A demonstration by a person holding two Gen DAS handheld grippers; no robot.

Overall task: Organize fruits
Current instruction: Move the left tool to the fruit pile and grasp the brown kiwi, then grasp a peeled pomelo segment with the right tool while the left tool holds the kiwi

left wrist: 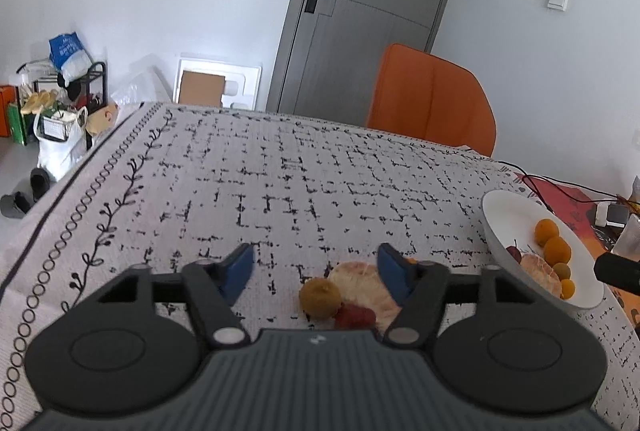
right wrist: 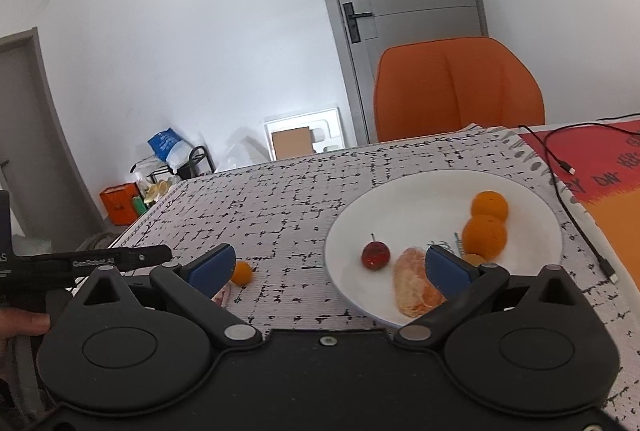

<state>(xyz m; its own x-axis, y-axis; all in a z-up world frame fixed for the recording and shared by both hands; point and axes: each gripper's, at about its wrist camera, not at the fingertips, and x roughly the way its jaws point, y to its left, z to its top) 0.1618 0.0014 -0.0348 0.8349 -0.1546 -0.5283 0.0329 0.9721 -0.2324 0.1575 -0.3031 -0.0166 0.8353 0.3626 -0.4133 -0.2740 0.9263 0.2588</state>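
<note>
My left gripper [left wrist: 316, 265] is open above the tablecloth. Between its fingers lie a peeled citrus piece [left wrist: 362, 285], a small yellow-brown fruit [left wrist: 319, 298] and a small red fruit [left wrist: 354, 316]. The white plate [left wrist: 496, 227] stands to the right with several fruits. My right gripper [right wrist: 326, 267] is open, low over the plate's [right wrist: 408, 199] near edge. On the plate lie a red cherry-like fruit [right wrist: 375, 255], a peeled citrus piece [right wrist: 414, 287] beside the right finger, and two oranges [right wrist: 485, 227]. A small orange fruit [right wrist: 242, 272] lies on the cloth by the left finger.
An orange chair [right wrist: 456, 87] stands behind the table. A black cable [right wrist: 576, 215] runs over the cloth and a red-orange mat [right wrist: 600, 171] at the right. The left gripper's body [right wrist: 80, 263] shows at the left. Bags and a rack [left wrist: 60, 103] stand on the floor.
</note>
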